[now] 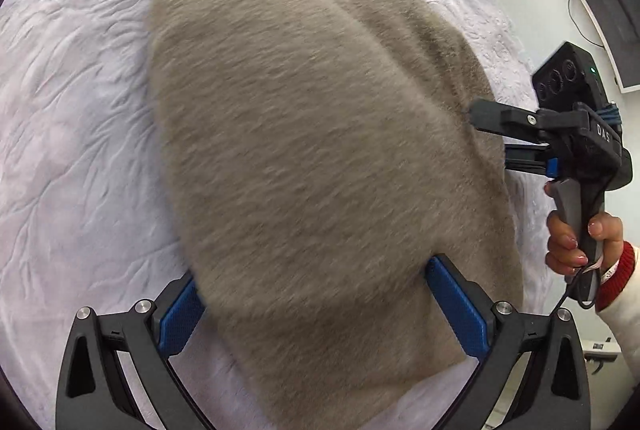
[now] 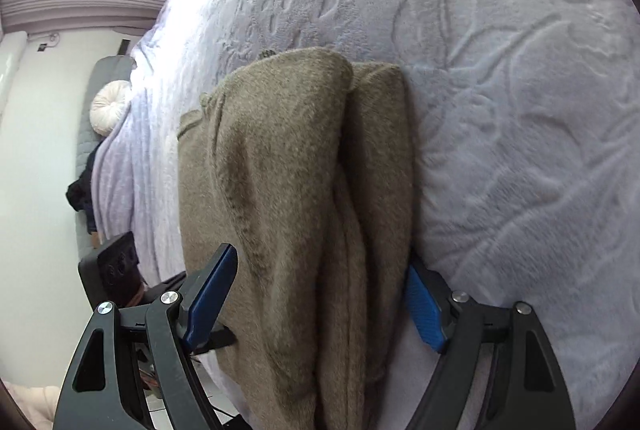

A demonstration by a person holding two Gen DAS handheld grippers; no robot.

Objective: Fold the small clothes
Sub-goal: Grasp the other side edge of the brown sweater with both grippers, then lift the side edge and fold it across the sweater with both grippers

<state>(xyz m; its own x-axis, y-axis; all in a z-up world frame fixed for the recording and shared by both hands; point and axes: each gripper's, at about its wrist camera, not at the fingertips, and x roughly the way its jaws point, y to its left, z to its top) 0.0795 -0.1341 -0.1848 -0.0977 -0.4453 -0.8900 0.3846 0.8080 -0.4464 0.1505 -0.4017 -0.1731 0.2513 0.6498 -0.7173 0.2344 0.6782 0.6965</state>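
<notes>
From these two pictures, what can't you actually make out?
- Left wrist view: whether the left gripper pinches the brown garment; fabric covers the pads.
- Left wrist view: the right gripper's fingertips, hidden behind the garment's edge.
- Right wrist view: the garment's near end, cut off by the bottom edge.
- Both views: what kind of garment it is.

Fuzzy matt knit garment [image 1: 320,149], plush embossed blanket [image 1: 80,109], ribbed blue pads [image 1: 456,306]
</notes>
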